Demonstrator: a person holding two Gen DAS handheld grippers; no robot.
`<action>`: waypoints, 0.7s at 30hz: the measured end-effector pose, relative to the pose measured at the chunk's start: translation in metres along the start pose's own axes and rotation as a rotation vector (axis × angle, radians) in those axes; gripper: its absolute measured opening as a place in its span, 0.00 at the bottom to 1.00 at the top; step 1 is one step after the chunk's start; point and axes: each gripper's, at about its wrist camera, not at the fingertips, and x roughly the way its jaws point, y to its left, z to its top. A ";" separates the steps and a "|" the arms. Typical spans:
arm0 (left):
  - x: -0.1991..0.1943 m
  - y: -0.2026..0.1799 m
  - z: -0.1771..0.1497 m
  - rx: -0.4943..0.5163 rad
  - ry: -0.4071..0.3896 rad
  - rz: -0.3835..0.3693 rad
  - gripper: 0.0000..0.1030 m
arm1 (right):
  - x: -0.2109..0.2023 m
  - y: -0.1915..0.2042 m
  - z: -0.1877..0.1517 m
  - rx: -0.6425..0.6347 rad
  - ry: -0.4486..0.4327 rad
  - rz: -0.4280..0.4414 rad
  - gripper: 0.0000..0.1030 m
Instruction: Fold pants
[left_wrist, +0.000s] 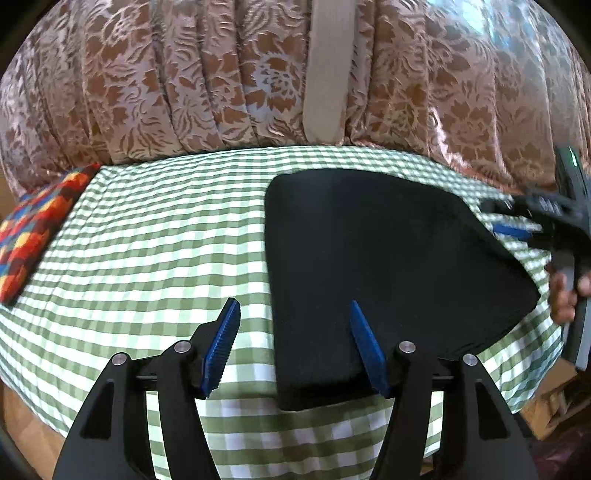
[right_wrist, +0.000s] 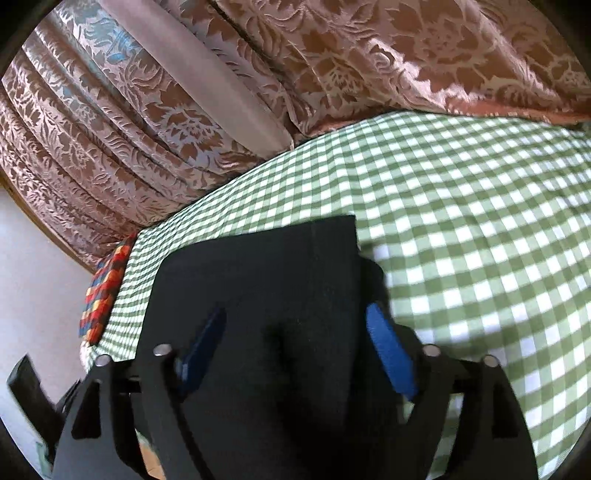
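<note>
The black pants (left_wrist: 373, 266) lie folded into a flat thick rectangle on the green checked cloth (left_wrist: 166, 236). My left gripper (left_wrist: 291, 314) is open and empty, its jaws wide apart over the pants' near left corner. My right gripper (left_wrist: 517, 221) shows at the pants' far right edge in the left wrist view. In the right wrist view the right gripper (right_wrist: 295, 321) is open over the pants (right_wrist: 266, 280), which fill the space between its blue fingers (right_wrist: 388, 347). Nothing is gripped.
A patterned brown curtain (left_wrist: 184, 81) hangs behind the table. A multicoloured cushion (left_wrist: 33, 229) lies at the left edge, also in the right wrist view (right_wrist: 107, 288). The person's hand (left_wrist: 565, 295) holds the right gripper at the table's right edge.
</note>
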 end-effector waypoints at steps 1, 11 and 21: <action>0.000 0.009 0.003 -0.035 -0.004 -0.020 0.59 | 0.000 -0.006 -0.002 0.014 0.023 0.030 0.81; 0.062 0.081 0.026 -0.349 0.113 -0.394 0.75 | 0.028 -0.056 -0.015 0.189 0.183 0.216 0.82; 0.111 0.047 0.021 -0.334 0.218 -0.612 0.61 | 0.033 -0.053 -0.020 0.102 0.227 0.277 0.44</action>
